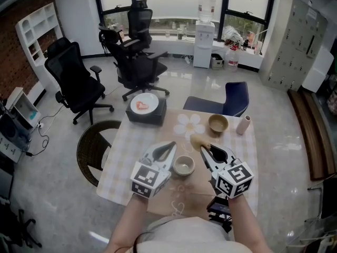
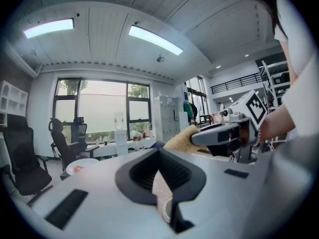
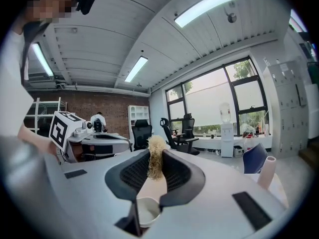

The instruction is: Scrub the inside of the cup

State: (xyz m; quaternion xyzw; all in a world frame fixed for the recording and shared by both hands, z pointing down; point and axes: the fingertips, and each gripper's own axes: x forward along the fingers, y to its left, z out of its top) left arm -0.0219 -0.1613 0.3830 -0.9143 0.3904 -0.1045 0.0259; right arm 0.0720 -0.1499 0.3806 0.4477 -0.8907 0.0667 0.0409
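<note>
**Cup stands between the grippers; scrubber clamped in the right one**

The cup (image 1: 184, 165), small and pale, is seen standing upright on a brown paper mat (image 1: 196, 188), between the two grippers and just below their jaws. The left gripper (image 1: 172, 145) is held just to the cup's left, its jaws brought fully together with nothing between them. The right gripper (image 1: 202, 148) is held just to the cup's right, its jaws closed on a straw-coloured scrubber (image 1: 197, 140) whose fluffy head sticks out past the jaw tips. Both grippers are pointed away from the person, nearly level.

The mat is laid over a pale checked tablecloth (image 1: 124, 165). Beyond the right gripper's tips a wooden bowl (image 1: 218, 123) is set, with a pinkish cylinder (image 1: 243, 125) to its right and a white flower-shaped mat (image 1: 188, 124) to its left. Beyond the left gripper, a dark box (image 1: 146, 114) topped by a white plate (image 1: 144, 104) is placed at the table's far edge. A round wicker seat (image 1: 92, 149) is found left of the left gripper, and a blue chair (image 1: 234, 96) past the bowl.

Further off, black office chairs (image 1: 79, 83), a water dispenser (image 1: 204, 44) under tall windows (image 1: 174, 1), grey lockers (image 1: 295, 41), white shelving (image 1: 34, 30) and a brick wall (image 1: 13, 62) are seen around a glossy pale floor (image 1: 274, 141).
</note>
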